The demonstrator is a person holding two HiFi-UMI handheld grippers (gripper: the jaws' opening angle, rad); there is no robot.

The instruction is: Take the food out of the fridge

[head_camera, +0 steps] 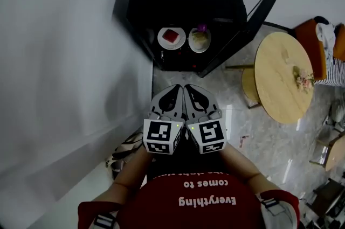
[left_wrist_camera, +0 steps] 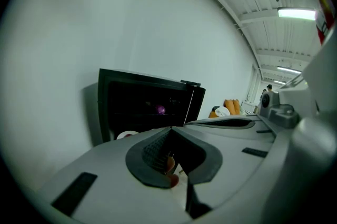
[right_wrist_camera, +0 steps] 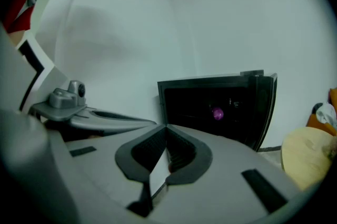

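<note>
A small black fridge (head_camera: 183, 1) stands on the floor against the white wall, its door (head_camera: 245, 26) swung open to the right. Inside sit a white plate with red food (head_camera: 171, 37), a plate with pale food (head_camera: 199, 40) and a small purple item (head_camera: 202, 27). My left gripper (head_camera: 177, 88) and right gripper (head_camera: 188, 88) are held side by side in front of the fridge, a short way from it, both shut and with nothing in them. The purple item (left_wrist_camera: 161, 109) shows past the closed left gripper (left_wrist_camera: 171, 128), and the same purple item (right_wrist_camera: 217, 113) past the right gripper (right_wrist_camera: 166, 127).
A round wooden table (head_camera: 283, 77) stands right of the fridge, with a stool (head_camera: 249, 85) beside it and an orange chair (head_camera: 312, 39) behind. The white wall runs along the left. Shoes (head_camera: 126, 147) lie on the floor at my left.
</note>
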